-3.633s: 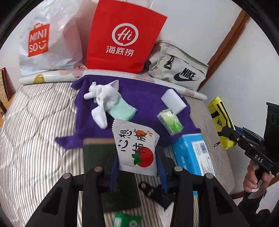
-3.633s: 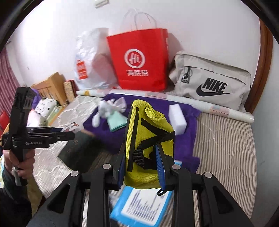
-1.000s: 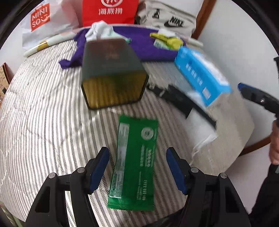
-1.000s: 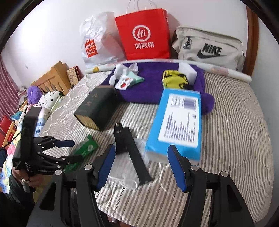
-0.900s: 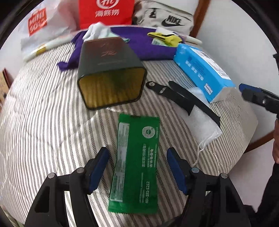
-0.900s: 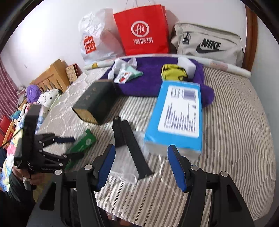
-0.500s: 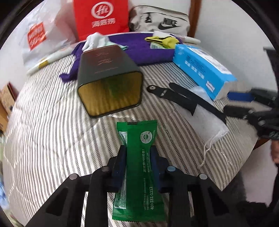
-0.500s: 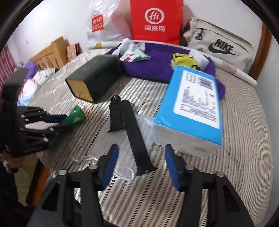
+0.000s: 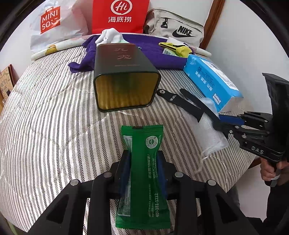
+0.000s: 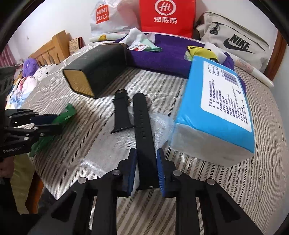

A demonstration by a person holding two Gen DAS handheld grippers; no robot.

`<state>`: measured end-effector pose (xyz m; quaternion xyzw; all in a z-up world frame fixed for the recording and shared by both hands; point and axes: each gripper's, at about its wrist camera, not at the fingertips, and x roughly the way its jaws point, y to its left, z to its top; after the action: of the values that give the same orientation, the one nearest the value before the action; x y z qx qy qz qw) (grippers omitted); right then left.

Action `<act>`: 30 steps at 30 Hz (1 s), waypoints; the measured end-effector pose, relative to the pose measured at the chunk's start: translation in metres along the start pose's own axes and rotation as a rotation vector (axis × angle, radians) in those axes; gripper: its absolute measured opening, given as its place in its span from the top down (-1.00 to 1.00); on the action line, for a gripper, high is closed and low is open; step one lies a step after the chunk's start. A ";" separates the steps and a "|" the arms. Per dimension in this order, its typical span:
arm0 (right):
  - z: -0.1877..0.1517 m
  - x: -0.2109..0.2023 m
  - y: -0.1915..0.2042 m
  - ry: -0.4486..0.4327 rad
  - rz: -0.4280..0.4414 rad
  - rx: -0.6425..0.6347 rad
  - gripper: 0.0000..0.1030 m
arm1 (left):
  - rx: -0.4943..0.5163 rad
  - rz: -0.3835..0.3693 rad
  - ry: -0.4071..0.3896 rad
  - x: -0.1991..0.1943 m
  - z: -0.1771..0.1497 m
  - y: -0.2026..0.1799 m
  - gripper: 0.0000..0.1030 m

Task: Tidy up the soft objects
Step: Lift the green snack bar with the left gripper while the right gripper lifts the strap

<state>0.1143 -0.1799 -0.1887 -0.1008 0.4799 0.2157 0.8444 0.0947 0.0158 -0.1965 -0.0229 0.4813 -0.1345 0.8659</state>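
The left gripper (image 9: 143, 162) pinches a green foil sachet (image 9: 144, 173) printed "400-181-1212", jaws easing apart slightly; the right gripper (image 10: 145, 168) is closing on a long black rubber watch strap (image 10: 143, 126) lying on the striped bed (image 10: 234, 180); behind stand a red "Hi" paper bag (image 10: 167, 16), a white "MINISO" bag (image 10: 104, 16) and a grey "NIKE" pouch (image 10: 234, 43); the dark rectangular tin (image 9: 124, 76) lies open-ended, contents unclear.

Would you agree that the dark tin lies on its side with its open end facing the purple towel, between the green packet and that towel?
Not quite: the tin does lie on its side between the green packet and the purple towel, but its open end faces the packet, away from the towel, as the left wrist view shows.
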 end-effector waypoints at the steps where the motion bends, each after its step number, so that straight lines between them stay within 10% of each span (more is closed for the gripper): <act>1: -0.001 -0.004 0.002 0.005 0.016 -0.001 0.59 | -0.001 -0.004 -0.002 0.000 0.000 0.001 0.41; 12: -0.005 -0.006 0.013 0.064 0.037 -0.027 0.56 | -0.018 -0.041 -0.009 -0.001 0.000 0.007 0.40; 20: 0.011 0.006 0.021 0.048 0.023 -0.067 0.16 | -0.015 -0.048 -0.002 -0.001 0.001 0.009 0.40; 25: 0.013 0.012 0.029 0.016 -0.002 -0.111 0.61 | -0.022 -0.052 0.000 0.000 0.001 0.010 0.40; 30: 0.013 -0.012 0.029 -0.036 0.042 -0.096 0.61 | -0.031 -0.053 -0.003 -0.001 0.001 0.011 0.40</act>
<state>0.1056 -0.1520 -0.1703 -0.1274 0.4559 0.2580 0.8422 0.0974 0.0265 -0.1968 -0.0493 0.4813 -0.1498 0.8623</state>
